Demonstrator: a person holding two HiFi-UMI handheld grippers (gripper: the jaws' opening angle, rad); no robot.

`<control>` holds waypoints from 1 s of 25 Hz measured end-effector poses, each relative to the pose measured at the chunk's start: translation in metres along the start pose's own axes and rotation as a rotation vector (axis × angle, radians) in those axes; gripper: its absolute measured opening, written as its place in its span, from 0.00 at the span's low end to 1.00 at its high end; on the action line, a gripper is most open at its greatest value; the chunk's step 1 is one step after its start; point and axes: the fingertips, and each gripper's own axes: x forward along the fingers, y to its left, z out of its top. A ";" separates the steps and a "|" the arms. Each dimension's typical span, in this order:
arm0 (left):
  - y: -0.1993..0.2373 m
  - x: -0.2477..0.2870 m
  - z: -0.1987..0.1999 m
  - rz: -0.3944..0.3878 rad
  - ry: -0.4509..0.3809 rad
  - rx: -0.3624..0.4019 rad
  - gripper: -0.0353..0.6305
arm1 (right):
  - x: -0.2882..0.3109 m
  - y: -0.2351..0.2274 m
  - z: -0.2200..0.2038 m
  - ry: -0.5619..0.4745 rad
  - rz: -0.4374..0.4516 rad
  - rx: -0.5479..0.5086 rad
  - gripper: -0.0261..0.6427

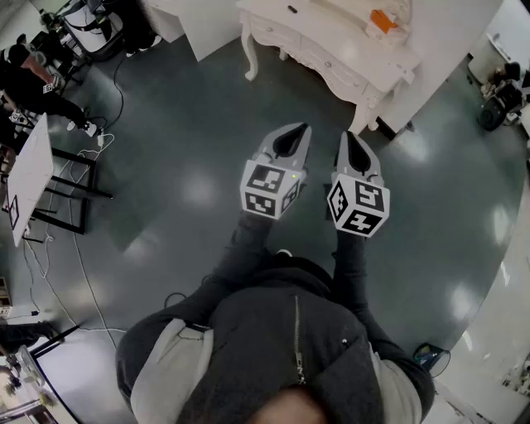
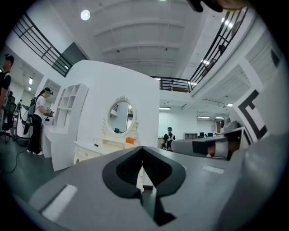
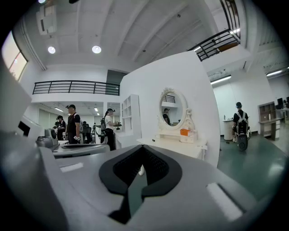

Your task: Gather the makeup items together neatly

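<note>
Nearest, at centre of the head view: left gripper [image 1: 292, 132] and right gripper [image 1: 349, 139] side by side, jaws of each pressed together, nothing between them. Beyond, grey floor [image 1: 182, 141]. Farthest, at 12 to 1 o'clock: white dressing table [image 1: 331, 51], well apart from both grippers, with an orange item [image 1: 379, 20] on top; other makeup items too small to tell. Judged as not yet begun: nothing gathered. Left to do: approach, pick-up, grouping.

Dressing table [image 1: 327, 51] cropped at top edge, orange item [image 1: 378, 21] too small
</note>
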 end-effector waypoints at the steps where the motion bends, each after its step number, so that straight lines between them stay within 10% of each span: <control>1: -0.001 0.001 0.000 0.001 0.002 0.004 0.07 | 0.001 0.001 0.000 0.002 0.008 -0.003 0.04; 25: 0.005 0.023 -0.002 0.040 0.028 -0.018 0.07 | 0.028 -0.004 -0.012 0.053 0.070 0.038 0.04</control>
